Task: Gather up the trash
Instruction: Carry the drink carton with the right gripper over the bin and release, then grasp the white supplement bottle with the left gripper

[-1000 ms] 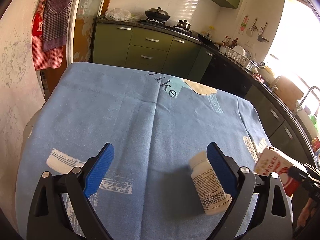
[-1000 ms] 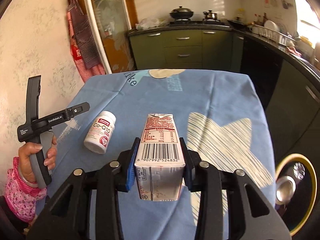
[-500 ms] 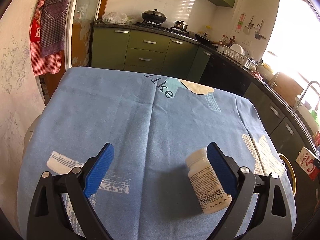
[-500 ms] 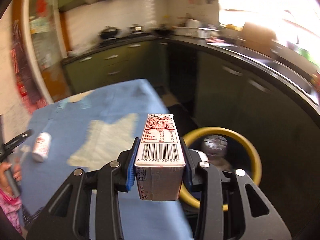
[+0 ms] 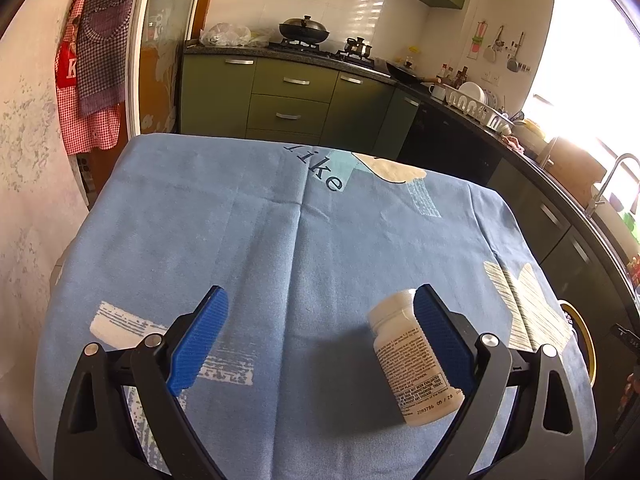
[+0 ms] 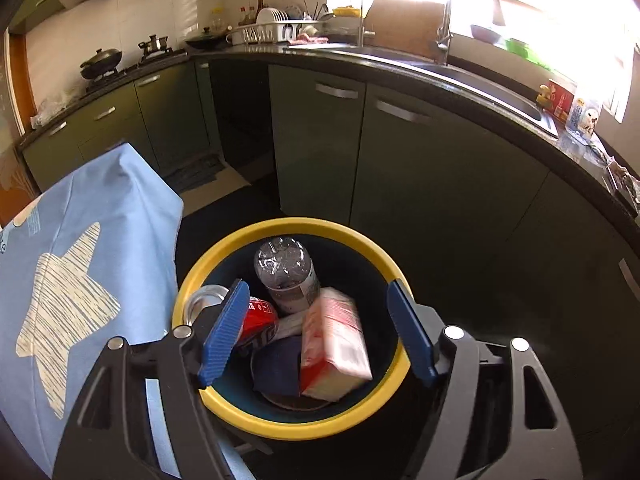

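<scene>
My right gripper hovers over a yellow-rimmed trash bin on the floor, its jaws opening with nothing between the pads. The red and white carton lies inside the bin, free of the pads, among a clear plastic bottle, a red can and a metal lid. My left gripper stands open above the blue tablecloth. A white pill bottle lies on its side on the cloth just inside the right finger; whether it touches the pad I cannot tell.
Dark green cabinets and a black counter with a sink curve behind the bin. The table's cloth-covered corner hangs left of the bin. A wall with hanging aprons borders the table's left side.
My right gripper swung from over the table to above the bin, opened, and the carton dropped in. The left gripper and the pill bottle stayed put.
</scene>
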Demonstrator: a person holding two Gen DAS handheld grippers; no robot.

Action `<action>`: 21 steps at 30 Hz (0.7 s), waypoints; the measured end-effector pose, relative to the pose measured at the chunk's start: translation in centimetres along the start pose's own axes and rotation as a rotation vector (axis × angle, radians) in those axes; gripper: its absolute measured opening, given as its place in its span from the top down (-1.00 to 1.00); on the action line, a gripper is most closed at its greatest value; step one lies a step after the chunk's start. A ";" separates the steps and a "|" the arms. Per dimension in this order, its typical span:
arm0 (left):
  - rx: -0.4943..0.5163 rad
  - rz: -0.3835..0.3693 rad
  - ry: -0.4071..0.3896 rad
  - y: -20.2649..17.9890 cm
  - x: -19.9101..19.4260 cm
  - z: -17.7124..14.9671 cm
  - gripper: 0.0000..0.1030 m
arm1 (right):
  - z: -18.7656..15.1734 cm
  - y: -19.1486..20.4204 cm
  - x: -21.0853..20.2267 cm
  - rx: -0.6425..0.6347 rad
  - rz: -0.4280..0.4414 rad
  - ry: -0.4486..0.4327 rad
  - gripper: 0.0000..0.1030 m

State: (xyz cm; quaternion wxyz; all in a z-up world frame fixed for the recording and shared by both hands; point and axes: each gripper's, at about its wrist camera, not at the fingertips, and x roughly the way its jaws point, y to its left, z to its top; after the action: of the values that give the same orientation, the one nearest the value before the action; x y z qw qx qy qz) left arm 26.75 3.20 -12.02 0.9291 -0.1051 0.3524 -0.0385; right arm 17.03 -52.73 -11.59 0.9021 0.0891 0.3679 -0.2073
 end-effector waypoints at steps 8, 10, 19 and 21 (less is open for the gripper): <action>0.015 -0.007 0.001 -0.6 -0.1 -0.1 -0.80 | -1.1 1.1 -1.7 0.000 0.047 -0.011 -0.41; 0.022 -0.011 0.002 -0.9 -0.1 -0.2 -0.80 | -1.5 1.3 -1.7 0.002 0.061 -0.004 -0.42; 0.021 -0.057 0.065 -2.7 -0.4 0.1 -0.80 | -2.3 1.4 -2.2 0.018 0.115 0.004 -0.42; 0.023 -0.040 0.115 -3.9 0.0 0.1 -0.80 | -2.4 1.3 -2.3 0.023 0.131 0.000 -0.42</action>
State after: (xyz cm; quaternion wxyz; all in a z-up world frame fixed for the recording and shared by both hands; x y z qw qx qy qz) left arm 26.82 -0.54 -11.03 0.9076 -0.0990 0.4024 -0.0673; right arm 14.64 -50.06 -11.61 0.9127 0.1234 0.3587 -0.1520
